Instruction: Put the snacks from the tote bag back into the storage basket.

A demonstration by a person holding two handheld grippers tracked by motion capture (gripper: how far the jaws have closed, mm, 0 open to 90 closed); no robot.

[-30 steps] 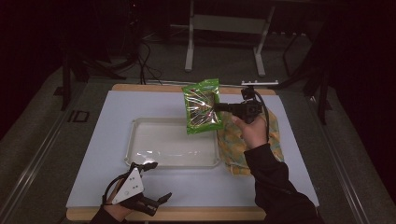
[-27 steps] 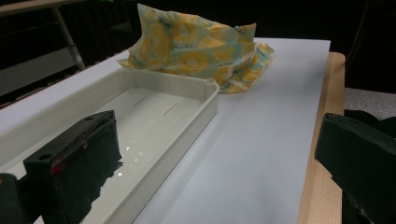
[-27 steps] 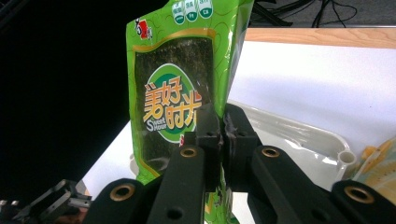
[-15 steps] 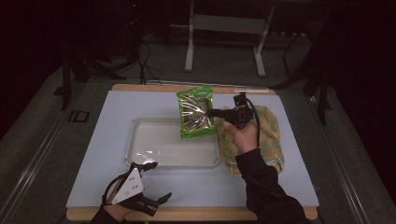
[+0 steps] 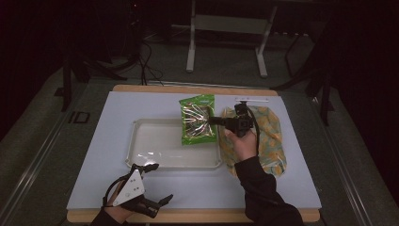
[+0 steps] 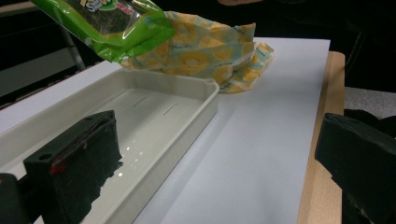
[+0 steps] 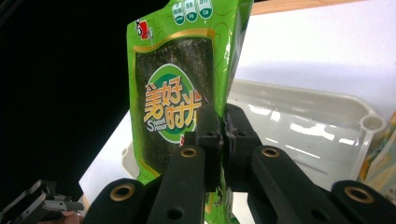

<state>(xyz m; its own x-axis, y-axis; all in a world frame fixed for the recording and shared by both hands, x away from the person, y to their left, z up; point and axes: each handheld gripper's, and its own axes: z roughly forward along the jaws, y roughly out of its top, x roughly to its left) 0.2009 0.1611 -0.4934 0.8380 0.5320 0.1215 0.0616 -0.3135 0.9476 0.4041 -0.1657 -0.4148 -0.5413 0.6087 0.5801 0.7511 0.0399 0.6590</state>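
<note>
Right gripper (image 7: 223, 122) clenched on green seaweed pack (image 5: 198, 118) over white tray (image 5: 155, 146), 3 o'clock end; my left gripper (image 5: 157, 186) released, idle.

- "Sweet" and "Flavour" are printed beneath large orange Chinese characters on the green snack bag (image 7: 187, 88), frame centre.
- "ID" is marked on the dark floor (image 5: 78, 117), left of frame.

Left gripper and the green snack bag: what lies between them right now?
In the high view, the white tray lies between the left gripper and the green snack bag, which the right gripper holds above the tray's right end.
</note>
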